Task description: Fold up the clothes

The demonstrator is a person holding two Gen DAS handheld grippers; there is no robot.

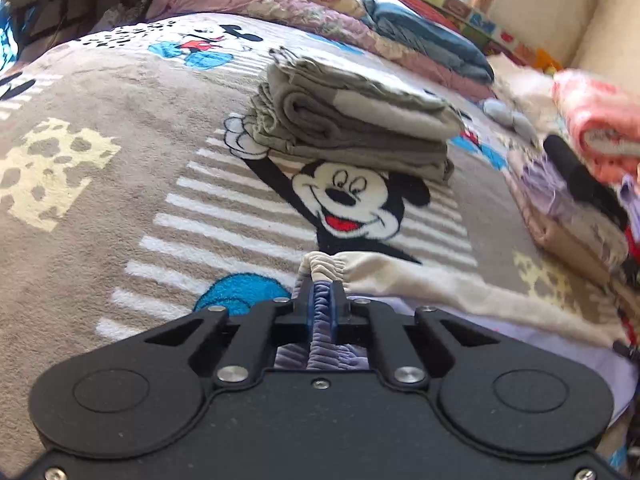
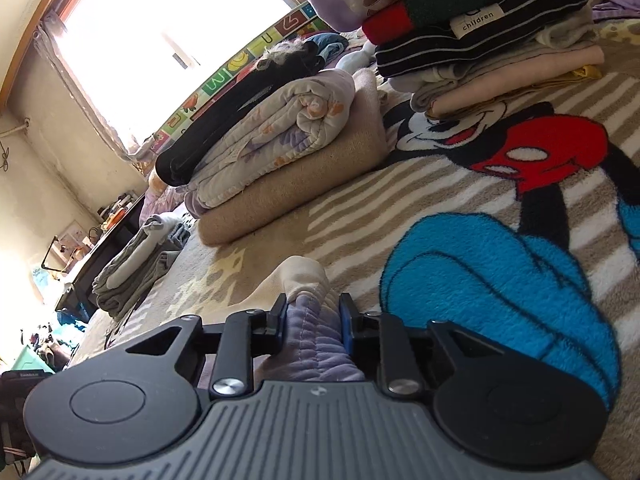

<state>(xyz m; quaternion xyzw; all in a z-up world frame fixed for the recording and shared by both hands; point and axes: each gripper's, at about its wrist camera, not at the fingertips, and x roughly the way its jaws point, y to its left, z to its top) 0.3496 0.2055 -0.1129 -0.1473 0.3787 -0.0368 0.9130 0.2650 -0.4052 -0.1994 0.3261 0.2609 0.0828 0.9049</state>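
Observation:
A cream and lilac garment [image 1: 440, 284] with a gathered elastic waistband lies on the cartoon-mouse blanket [image 1: 120, 184]. My left gripper [image 1: 322, 292] is shut on the bunched waistband at the garment's left end. In the right wrist view, my right gripper [image 2: 313, 312] is shut on another bunched part of the same cream and lilac garment [image 2: 308, 280], low over the blanket [image 2: 500, 280]. The cloth stretches away between the two grippers; most of the garment lies hidden under the gripper bodies.
A folded grey stack [image 1: 352, 120] sits mid-blanket. Folded piles line the right side: lilac and tan items [image 1: 568, 208] and a pink one [image 1: 600, 128]. In the right wrist view, a quilted roll on a tan blanket [image 2: 288, 152] and a striped pile [image 2: 480, 28] stand ahead.

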